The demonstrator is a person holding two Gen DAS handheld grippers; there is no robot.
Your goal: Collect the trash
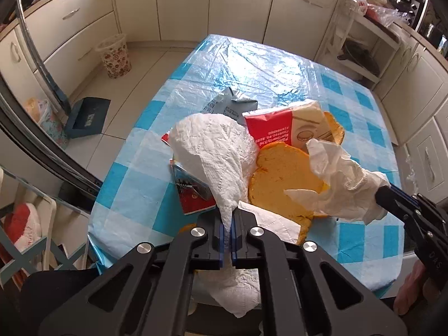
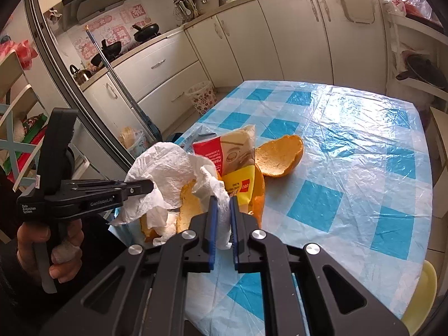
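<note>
A trash pile lies on the blue checked table (image 1: 268,64): orange peels (image 1: 282,179), a red-and-beige wrapper (image 1: 282,128), a grey packet (image 1: 224,105) and a small red packet (image 1: 193,196). My left gripper (image 1: 229,224) is shut on a large crumpled paper towel (image 1: 212,151), held above the pile. My right gripper (image 2: 222,210) is shut on a smaller crumpled tissue (image 2: 215,193); it shows at the right in the left wrist view (image 1: 344,184). In the right wrist view the left gripper (image 2: 148,186) holds its paper towel (image 2: 165,168) beside the wrapper (image 2: 232,151) and a peel (image 2: 280,154).
A floral waste basket (image 1: 114,56) stands on the floor beyond the table's far left corner, also seen in the right wrist view (image 2: 203,96). A blue dustpan (image 1: 89,116) lies on the floor. Cream cabinets (image 1: 212,2) ring the room. A yellow chair (image 2: 422,296) sits at the table's right.
</note>
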